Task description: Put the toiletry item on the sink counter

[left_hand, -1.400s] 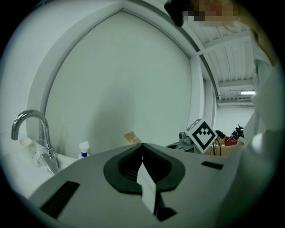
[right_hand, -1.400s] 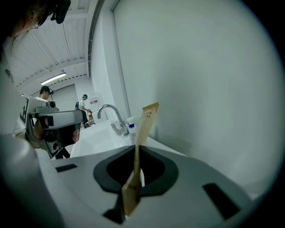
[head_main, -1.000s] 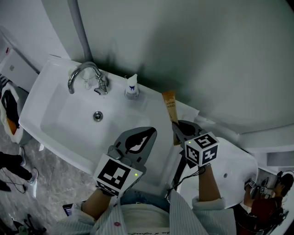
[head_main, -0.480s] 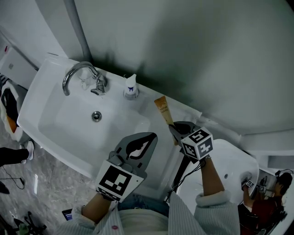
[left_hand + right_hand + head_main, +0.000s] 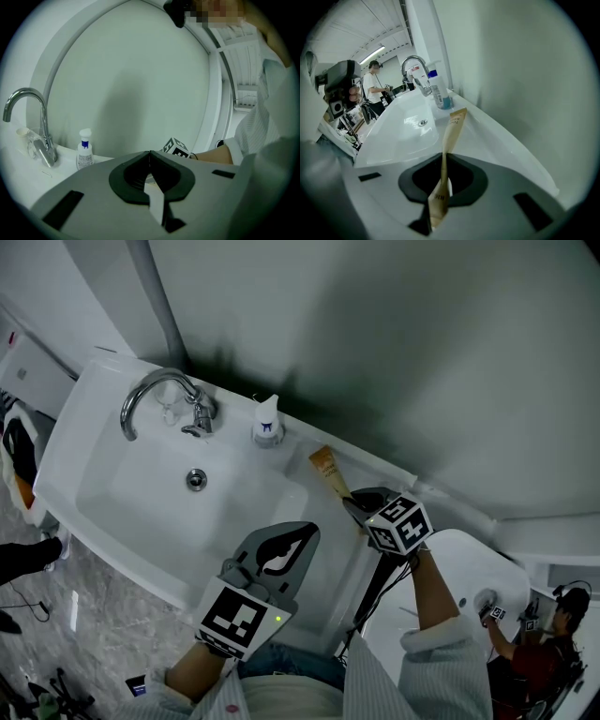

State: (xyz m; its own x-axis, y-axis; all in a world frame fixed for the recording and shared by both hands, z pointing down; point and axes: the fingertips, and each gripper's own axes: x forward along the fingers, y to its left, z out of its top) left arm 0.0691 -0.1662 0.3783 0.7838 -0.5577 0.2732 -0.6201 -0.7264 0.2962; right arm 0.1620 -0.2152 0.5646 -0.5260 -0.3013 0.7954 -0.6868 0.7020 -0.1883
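Note:
A flat tan toiletry tube (image 5: 329,471) sticks out over the white sink counter (image 5: 382,471), right of the basin. My right gripper (image 5: 355,506) is shut on its lower end. In the right gripper view the tube (image 5: 453,127) rises from between the jaws of the right gripper (image 5: 442,160) and points toward the bottle and tap. My left gripper (image 5: 306,532) hovers over the counter's front edge, jaws together and empty. The left gripper (image 5: 150,153) shows the same in its own view.
A chrome faucet (image 5: 161,397) stands behind the basin drain (image 5: 195,479). A white pump bottle with a blue label (image 5: 268,419) sits right of it, close to the tube's tip. A white toilet (image 5: 469,582) is at the right. Another person (image 5: 375,85) stands far off.
My right gripper has swung the tube's free end leftward, nearer the pump bottle. The left gripper has barely moved.

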